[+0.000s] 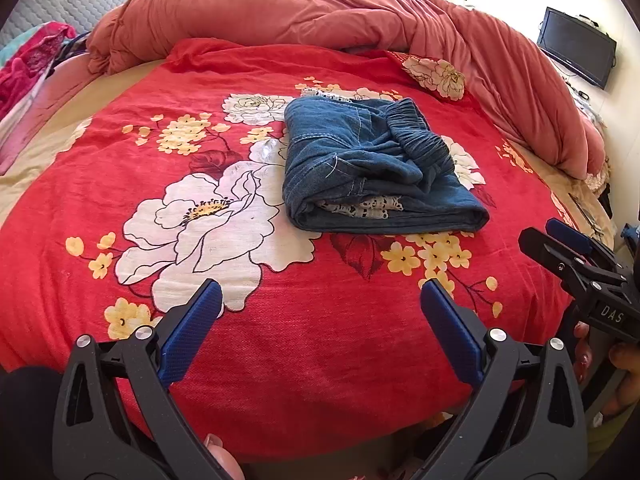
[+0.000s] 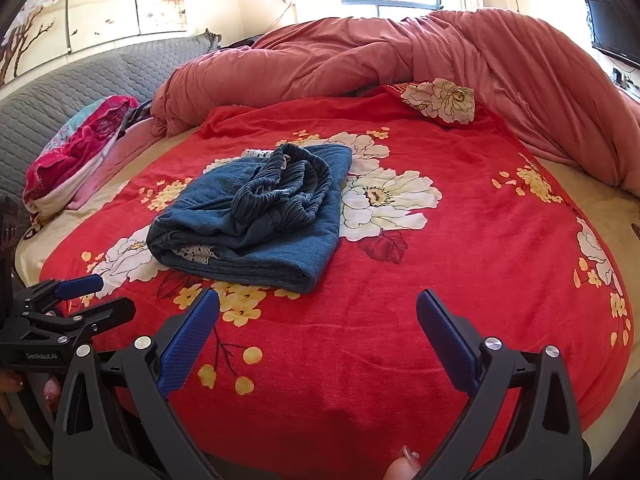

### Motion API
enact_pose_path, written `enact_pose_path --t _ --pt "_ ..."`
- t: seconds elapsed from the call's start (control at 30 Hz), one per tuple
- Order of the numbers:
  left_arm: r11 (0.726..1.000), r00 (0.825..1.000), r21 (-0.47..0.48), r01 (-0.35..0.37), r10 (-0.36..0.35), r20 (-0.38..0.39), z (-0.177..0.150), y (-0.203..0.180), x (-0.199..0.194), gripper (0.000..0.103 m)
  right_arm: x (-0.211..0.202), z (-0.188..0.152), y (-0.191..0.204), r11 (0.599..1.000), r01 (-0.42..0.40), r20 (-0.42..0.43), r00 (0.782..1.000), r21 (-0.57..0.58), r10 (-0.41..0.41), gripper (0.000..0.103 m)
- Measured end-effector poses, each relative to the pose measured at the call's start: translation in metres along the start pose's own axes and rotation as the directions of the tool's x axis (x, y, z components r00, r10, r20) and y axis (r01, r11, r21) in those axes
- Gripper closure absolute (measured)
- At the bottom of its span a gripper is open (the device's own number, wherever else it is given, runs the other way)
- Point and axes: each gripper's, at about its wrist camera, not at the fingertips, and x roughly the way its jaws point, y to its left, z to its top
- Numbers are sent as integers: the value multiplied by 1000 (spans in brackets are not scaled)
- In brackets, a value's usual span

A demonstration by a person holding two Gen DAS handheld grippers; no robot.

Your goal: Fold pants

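Note:
The blue denim pants (image 1: 372, 168) lie folded into a compact bundle on the red floral blanket (image 1: 320, 340), elastic waistband on top and white lace trim showing at the fold. They also show in the right wrist view (image 2: 256, 216). My left gripper (image 1: 320, 300) is open and empty, held back from the pants near the bed's front edge. My right gripper (image 2: 318, 308) is open and empty, also short of the pants. Each gripper shows in the other's view, the right one (image 1: 560, 240) and the left one (image 2: 96, 292).
A bunched salmon-pink quilt (image 1: 320, 12) lies along the far side of the bed. A pink floral pillow (image 2: 80, 148) and a grey quilted headboard (image 2: 80, 84) are at the left. A dark TV (image 1: 576, 46) hangs on the right wall.

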Motion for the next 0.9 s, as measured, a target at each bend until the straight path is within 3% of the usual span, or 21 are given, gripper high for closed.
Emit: enact_pose_path --t 0.9 --pt "1000 1000 -1 -6 6 7 1 -1 -2 10 2 0 -5 1000 5 -3 1000 8 -5 5"
